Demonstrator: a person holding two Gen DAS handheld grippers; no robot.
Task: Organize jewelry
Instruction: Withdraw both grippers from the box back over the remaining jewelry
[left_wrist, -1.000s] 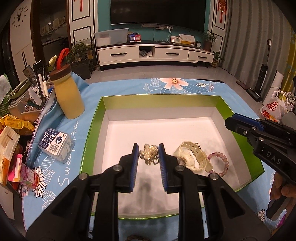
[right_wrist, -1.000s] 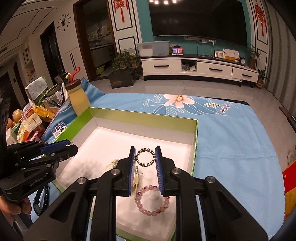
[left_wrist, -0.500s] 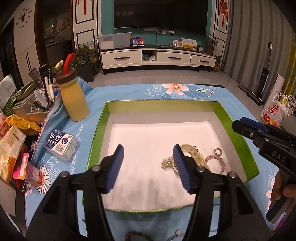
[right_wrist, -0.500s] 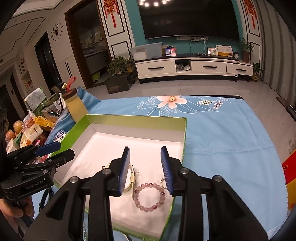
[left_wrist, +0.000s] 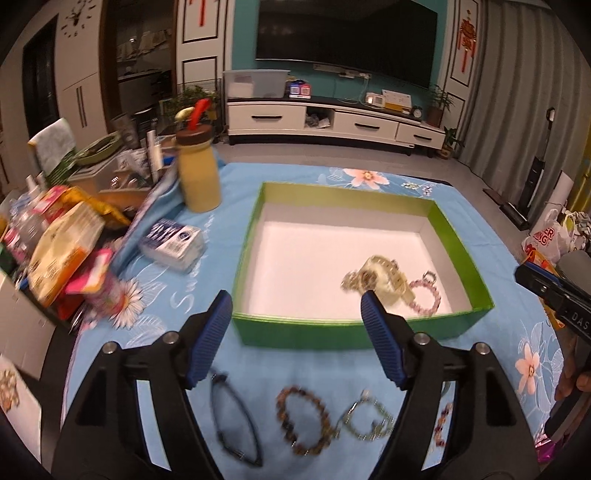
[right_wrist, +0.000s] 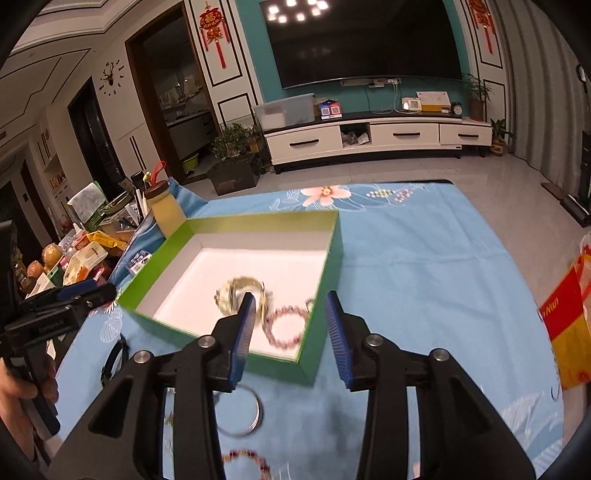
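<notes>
A green box (left_wrist: 255, 225) with a white floor holds a cream watch (left_wrist: 384, 275), a gold piece, a pink bead bracelet (left_wrist: 424, 295) and a small ring. It shows in the right wrist view too (right_wrist: 332, 254). My left gripper (left_wrist: 297, 343) is open and empty, pulled back above the near box wall. Below it on the blue cloth lie a black cord bracelet (left_wrist: 236, 424), a brown bead bracelet (left_wrist: 304, 421) and a silver chain bracelet (left_wrist: 367, 419). My right gripper (right_wrist: 290, 339) is open and empty above the box's near corner, over a silver bangle (right_wrist: 242, 413) and a red bead bracelet (right_wrist: 247, 458).
A yellow bottle (left_wrist: 197, 173) and a small blue-white box (left_wrist: 171, 243) stand left of the green box. Snack packets and clutter (left_wrist: 62, 240) crowd the table's left edge. A red and yellow bag (right_wrist: 569, 325) sits at the right.
Both grippers opened, dropped the gold piece and a small ring into the box, then pulled back and up. Loose bracelets on the cloth came into view.
</notes>
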